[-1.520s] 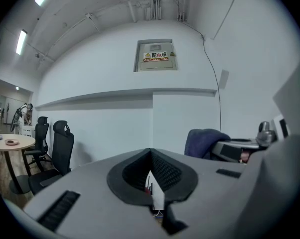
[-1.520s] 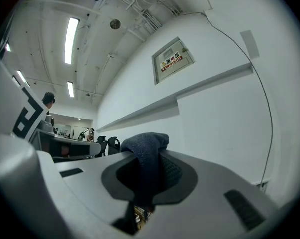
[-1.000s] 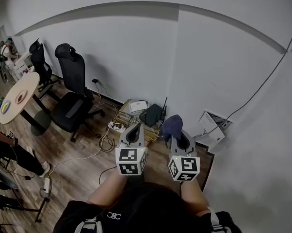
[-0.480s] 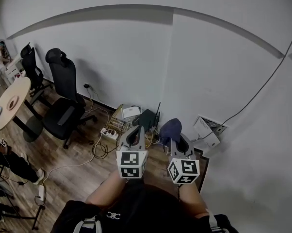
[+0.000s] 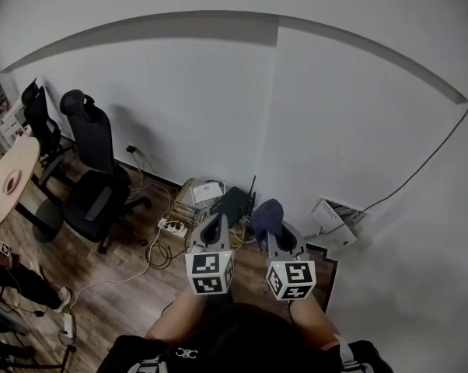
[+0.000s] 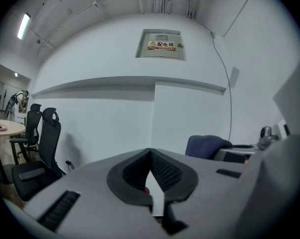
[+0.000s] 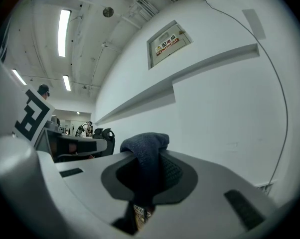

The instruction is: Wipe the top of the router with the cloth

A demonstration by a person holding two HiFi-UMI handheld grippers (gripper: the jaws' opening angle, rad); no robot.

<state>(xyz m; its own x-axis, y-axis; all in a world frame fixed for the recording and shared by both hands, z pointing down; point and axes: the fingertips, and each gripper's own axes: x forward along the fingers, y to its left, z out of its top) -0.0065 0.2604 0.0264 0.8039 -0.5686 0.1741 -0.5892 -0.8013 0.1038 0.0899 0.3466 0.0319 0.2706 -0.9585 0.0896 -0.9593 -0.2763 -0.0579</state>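
By a white wall, black chair at left, left gripper fingers together, empty, black router on the floor beyond both grippers, right gripper fingers clamped on dark blue cloth.

A black office chair stands at left on the wooden floor, a second chair behind it beside a round bench; a white power strip lies near centre, a white box at right against the wall
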